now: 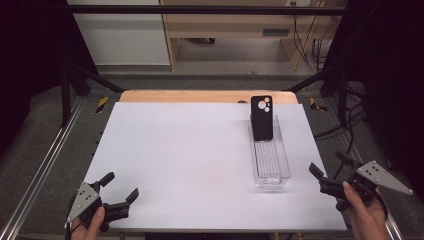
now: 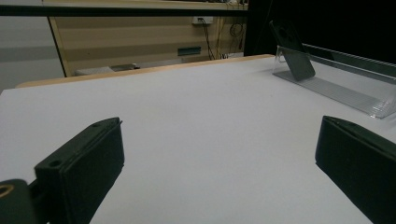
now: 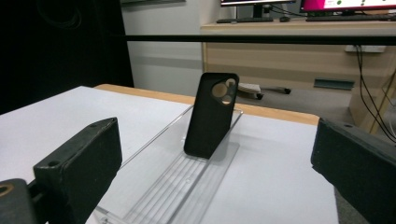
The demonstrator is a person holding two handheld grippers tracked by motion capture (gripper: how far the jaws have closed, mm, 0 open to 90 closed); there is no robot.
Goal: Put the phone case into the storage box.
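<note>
From above, we are holding both grippers apart at the near edge: the right gripper (image 1: 325, 181) is sitting nearer the black plastic phone case (image 1: 262, 117), which is leaning upright at the far end of the clear ribbed tray (image 1: 271, 167), ahead and leftward. Through the left gripper view, we are seeing its jaws gaping, the case (image 2: 293, 51) far off rightward. Through the right gripper view, jaws spread wide, the case (image 3: 210, 114) is standing dead ahead.

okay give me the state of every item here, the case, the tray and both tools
Case: upright, leaning on the tray's far end, unheld.
Tray: flat on the table, holding just the case.
Left tool: open, holding nothing.
Right tool: open, holding nothing.
</note>
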